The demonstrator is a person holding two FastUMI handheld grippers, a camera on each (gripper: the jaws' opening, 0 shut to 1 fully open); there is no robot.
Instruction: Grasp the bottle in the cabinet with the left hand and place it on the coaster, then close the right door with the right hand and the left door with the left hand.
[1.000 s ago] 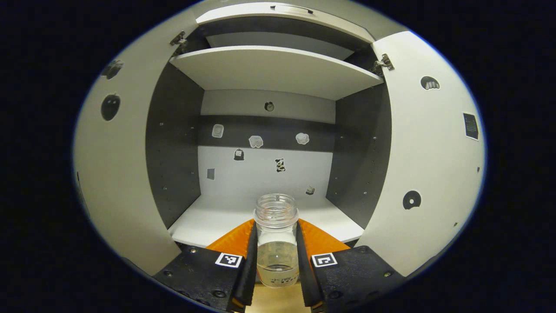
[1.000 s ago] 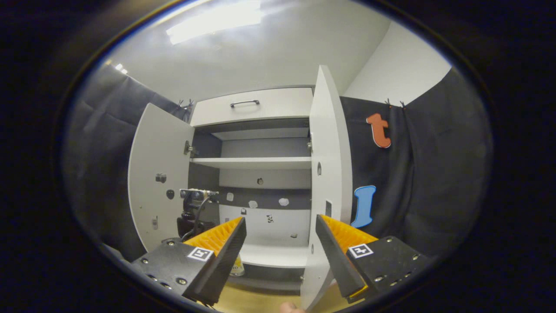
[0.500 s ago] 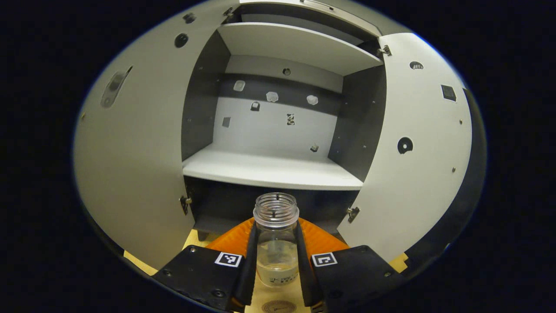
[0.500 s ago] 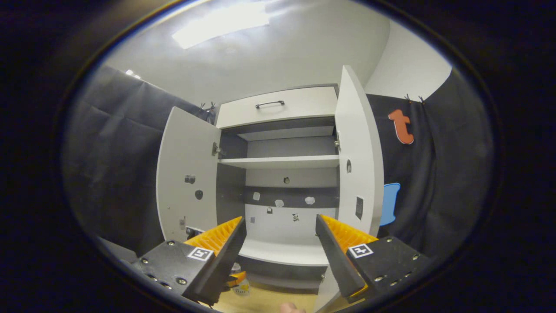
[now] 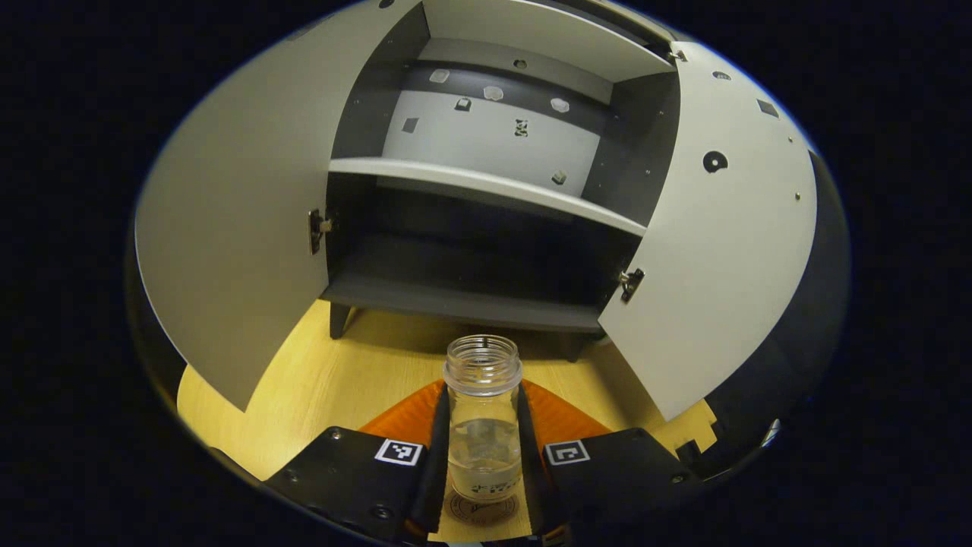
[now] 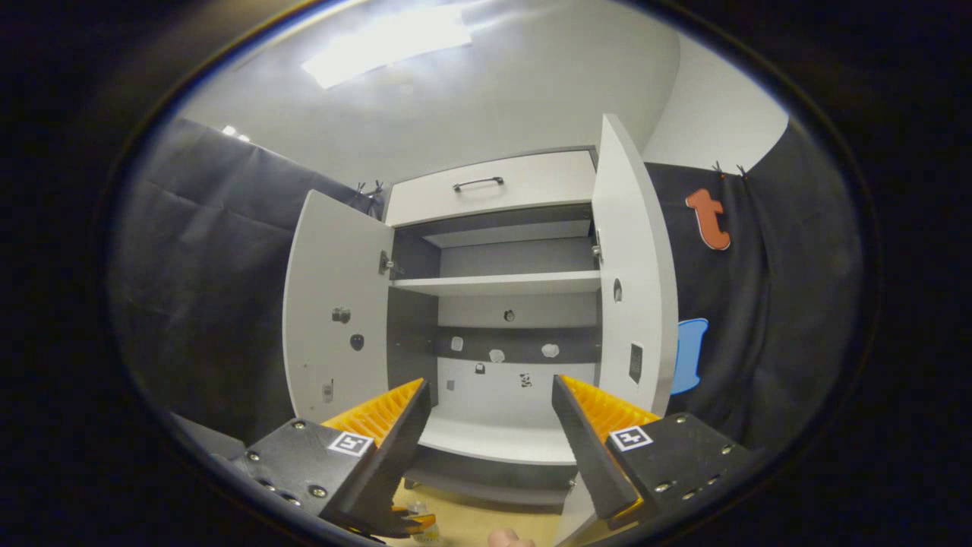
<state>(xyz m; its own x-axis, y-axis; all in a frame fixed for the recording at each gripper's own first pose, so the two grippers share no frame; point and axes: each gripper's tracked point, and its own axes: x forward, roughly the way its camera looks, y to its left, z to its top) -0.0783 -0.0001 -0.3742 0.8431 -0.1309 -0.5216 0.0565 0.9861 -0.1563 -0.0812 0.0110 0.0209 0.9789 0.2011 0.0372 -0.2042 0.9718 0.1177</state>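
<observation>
Bottle (image 5: 484,425) of clear glass or plastic, uncapped, with a threaded neck and some clear liquid in its lower half, stands upright at the bottom centre of the left gripper view. The left gripper (image 5: 483,456) pinches it, one finger pressed on each side of the body. Its base sits over a round brown coaster (image 5: 481,507) on the yellow wooden tabletop (image 5: 334,380); whether it touches the coaster cannot be told.

Behind it the cabinet (image 5: 486,251) is seen from above, with the left door (image 5: 235,228) and right door (image 5: 721,251) both swung wide, and bare tabletop between the bottle and the cabinet's feet.

In the right gripper view the right gripper (image 6: 490,433) has its fingers spread wide with nothing between them. This view looks up at the cabinet front (image 6: 501,327), taking in the drawer handle (image 6: 478,182), the ceiling light (image 6: 391,44) and the dark cloth wall (image 6: 759,319). The right door (image 6: 634,281) stands edge-on just above the right finger, and the left door (image 6: 334,304) fills the middle left.
</observation>
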